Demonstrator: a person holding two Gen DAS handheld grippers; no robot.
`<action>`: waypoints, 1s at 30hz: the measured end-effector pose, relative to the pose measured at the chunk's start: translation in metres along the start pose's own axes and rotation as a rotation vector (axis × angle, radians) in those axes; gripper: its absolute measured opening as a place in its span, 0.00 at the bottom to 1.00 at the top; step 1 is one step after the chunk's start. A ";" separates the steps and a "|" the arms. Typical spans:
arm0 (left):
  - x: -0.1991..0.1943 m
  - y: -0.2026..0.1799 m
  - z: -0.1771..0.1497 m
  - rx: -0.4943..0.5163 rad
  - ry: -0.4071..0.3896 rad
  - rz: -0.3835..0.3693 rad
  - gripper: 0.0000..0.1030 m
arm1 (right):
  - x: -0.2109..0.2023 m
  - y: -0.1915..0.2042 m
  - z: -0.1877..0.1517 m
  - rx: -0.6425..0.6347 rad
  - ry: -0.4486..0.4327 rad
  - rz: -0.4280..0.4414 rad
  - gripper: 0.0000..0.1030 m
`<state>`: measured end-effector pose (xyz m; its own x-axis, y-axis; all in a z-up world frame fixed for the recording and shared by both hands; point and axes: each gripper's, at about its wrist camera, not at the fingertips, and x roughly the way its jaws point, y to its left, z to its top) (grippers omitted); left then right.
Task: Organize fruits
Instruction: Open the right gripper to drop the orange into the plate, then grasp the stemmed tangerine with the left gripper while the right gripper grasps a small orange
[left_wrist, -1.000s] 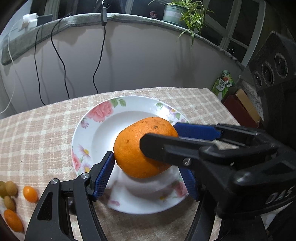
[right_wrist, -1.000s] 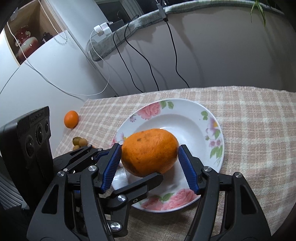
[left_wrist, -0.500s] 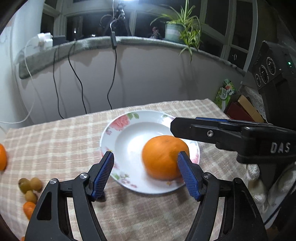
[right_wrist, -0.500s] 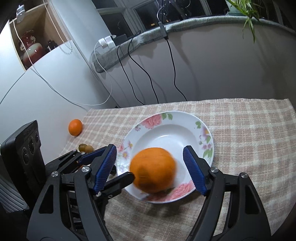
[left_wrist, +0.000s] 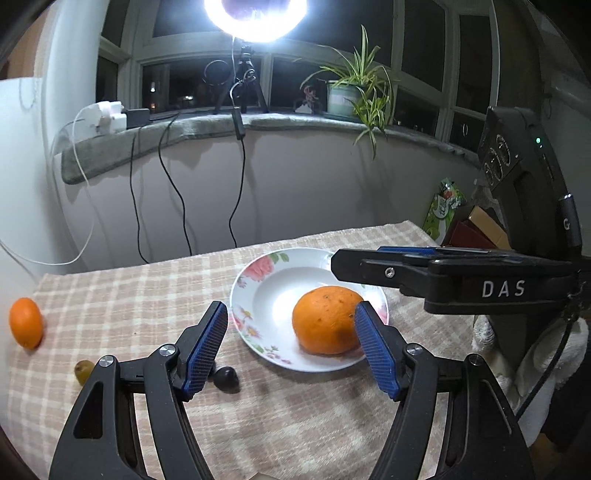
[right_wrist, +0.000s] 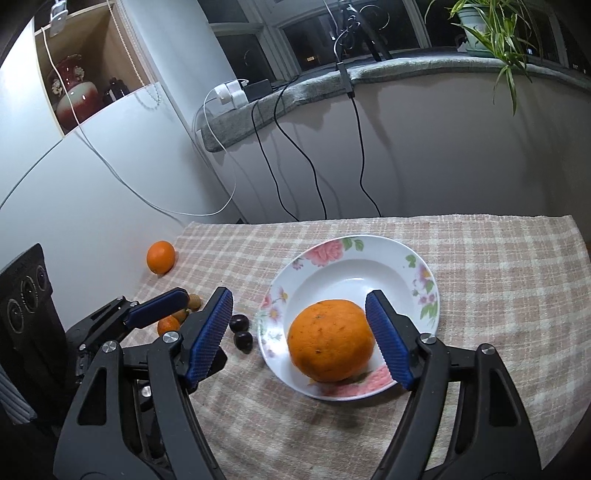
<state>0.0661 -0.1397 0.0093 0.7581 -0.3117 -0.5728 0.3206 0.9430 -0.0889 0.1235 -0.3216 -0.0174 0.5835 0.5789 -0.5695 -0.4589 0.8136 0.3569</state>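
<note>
Two pairs of tongs hang spread above the checked tabletop (right_wrist: 480, 266), neither pinching anything: the left tongs (left_wrist: 290, 347) gape with bare cloth and plate rim between their blue pads, and the right tongs (right_wrist: 301, 338) stand wide around the large orange (right_wrist: 330, 339) without pressing it. That orange sits in the near part of the one flowered plate (right_wrist: 424, 280), just ahead of the right tongs' right pad. Only the right wrist view shows the two dark round fruits (right_wrist: 242, 332) side by side, just left of the plate and beside the right tongs' left pad, plus a small orange fruit (right_wrist: 168, 325) and brownish ones partly hidden behind the left tongs' finger. The left wrist view shows one dark fruit (left_wrist: 226, 377), one greenish fruit (left_wrist: 84, 370) left of its tongs, and the right tongs reaching over the plate's far side. Both views show one smaller orange (left_wrist: 26, 323) far left.
</note>
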 end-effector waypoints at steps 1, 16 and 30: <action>-0.002 0.002 -0.001 -0.002 -0.001 -0.001 0.69 | 0.000 0.002 0.000 -0.004 0.000 0.001 0.75; -0.045 0.061 -0.044 -0.090 0.012 0.116 0.69 | 0.023 0.058 -0.009 -0.144 0.036 0.090 0.75; -0.087 0.129 -0.100 -0.274 0.073 0.235 0.67 | 0.071 0.117 -0.026 -0.272 0.152 0.181 0.71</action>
<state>-0.0152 0.0201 -0.0339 0.7474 -0.0829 -0.6592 -0.0288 0.9872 -0.1569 0.0939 -0.1870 -0.0352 0.3794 0.6814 -0.6258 -0.7194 0.6426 0.2636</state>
